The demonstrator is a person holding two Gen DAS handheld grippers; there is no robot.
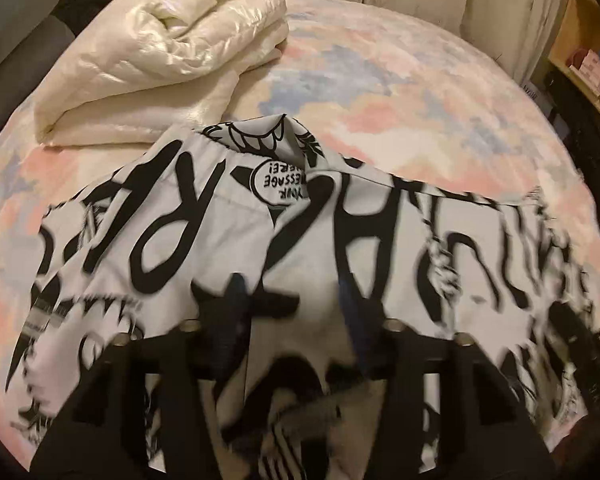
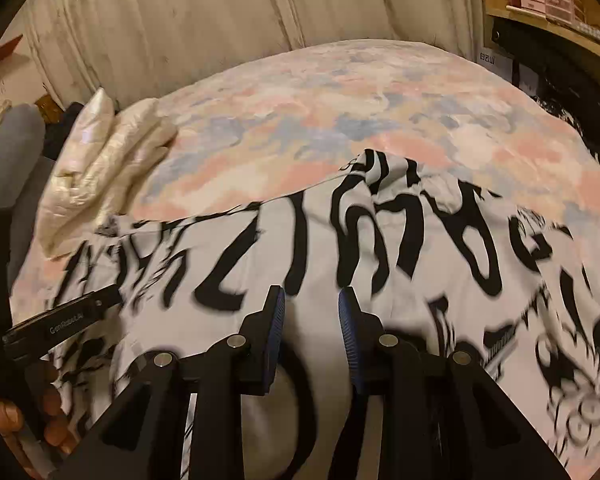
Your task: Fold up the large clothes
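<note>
Two grippers work over one large white garment [image 1: 236, 232] covered in black lettering and cartoon drawings, which lies spread across a bed with a pastel pink, blue and cream bedspread [image 1: 400, 92]. From our left wrist view, our left gripper [image 1: 296, 304] sits low over the garment with its fingers parted around a raised hump of cloth; the tips are blurred and partly lost against the black print, so we cannot tell whether they pinch the fabric or only straddle it. Beyond them the garment's far edge folds up into a small peak, where a speech bubble with upside-down words shows. From our right wrist view, our right gripper [image 2: 312, 312] has its two blue-padded fingers [image 2: 348, 316] standing apart, and a ridge of the white cloth rises into the gap between them; the pads look close to the cloth, but we cannot tell whether they actually press it. At the lower left of that view we see the other gripper's black body lying over the garment, with the fingers of the hand [image 2: 52, 412] that holds it. A folded cream quilt [image 1: 160, 56] with a shiny surface rests on the bedspread to the left, just beside the garment's far left corner. Behind the bed runs a pale padded headboard [image 2: 220, 20], and a wooden shelf [image 2: 556, 20] with pink boxes stands at the right.
</note>
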